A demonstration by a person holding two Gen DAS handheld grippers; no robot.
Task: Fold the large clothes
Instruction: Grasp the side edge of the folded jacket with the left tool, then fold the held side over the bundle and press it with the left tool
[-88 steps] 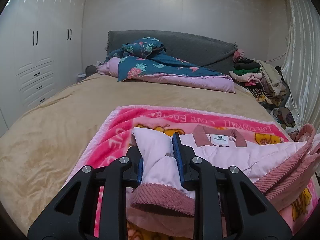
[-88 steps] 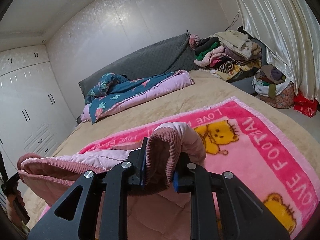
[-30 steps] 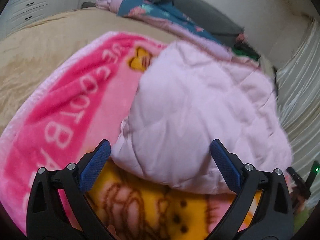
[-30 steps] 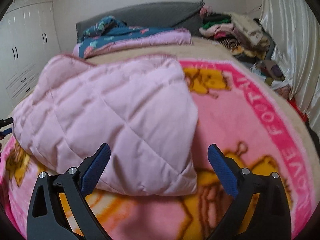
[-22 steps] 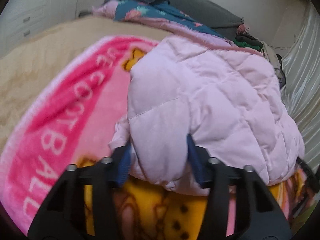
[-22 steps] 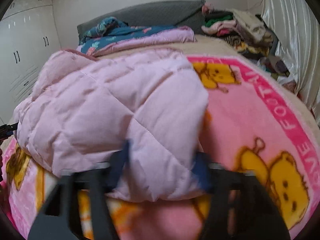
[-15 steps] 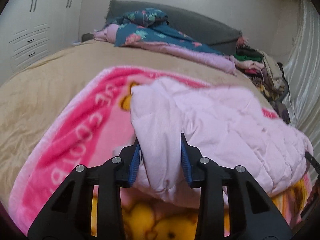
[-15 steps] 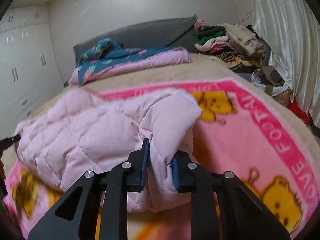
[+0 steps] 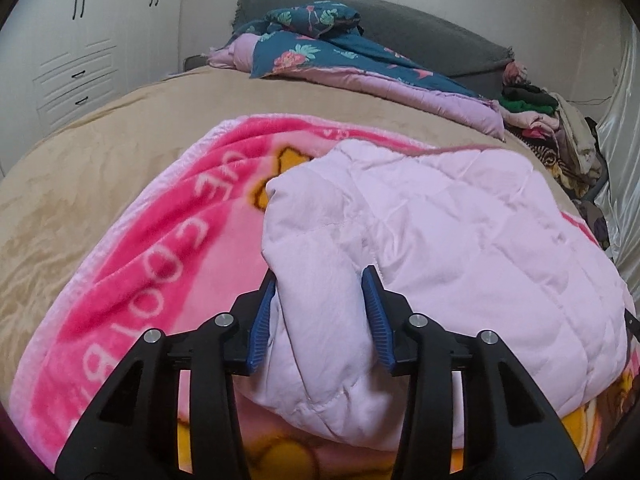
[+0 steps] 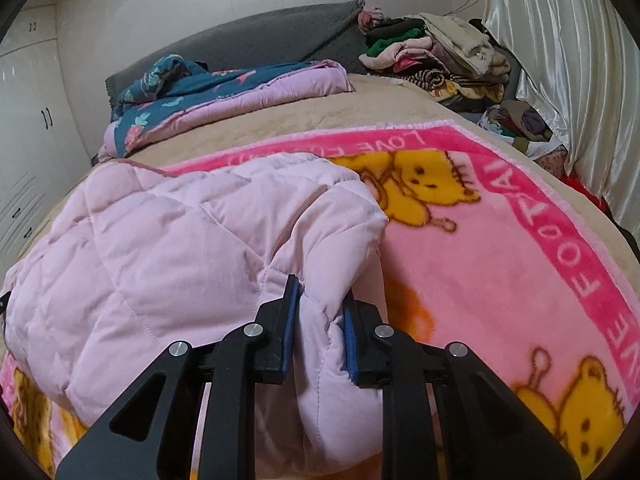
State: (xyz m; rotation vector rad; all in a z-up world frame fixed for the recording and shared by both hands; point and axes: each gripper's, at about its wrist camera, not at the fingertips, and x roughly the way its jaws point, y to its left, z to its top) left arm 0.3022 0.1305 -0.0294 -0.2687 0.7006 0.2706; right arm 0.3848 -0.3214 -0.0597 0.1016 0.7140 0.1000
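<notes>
A pale pink quilted jacket point(image 9: 460, 216) lies folded on a pink cartoon-bear blanket point(image 9: 160, 240) on the bed. My left gripper point(image 9: 320, 292) is shut on the jacket's near left corner. My right gripper point(image 10: 320, 300) is shut on the jacket's point(image 10: 180, 240) near right corner, which stands bunched between the blue pads. The blanket point(image 10: 500, 248) spreads to the right of it. The jacket's underside and sleeves are hidden.
A tan bedspread point(image 9: 80, 168) covers the bed. A blue floral quilt point(image 9: 320, 40) lies by the grey headboard point(image 10: 260, 40). A pile of clothes point(image 10: 432, 56) sits at the far right beside a silky curtain point(image 10: 560, 60). White wardrobes point(image 9: 80, 40) stand left.
Both grippers opened and let go of the jacket's cuffs, leaving it folded over. They then closed on the near corners of the folded jacket and now hold them.
</notes>
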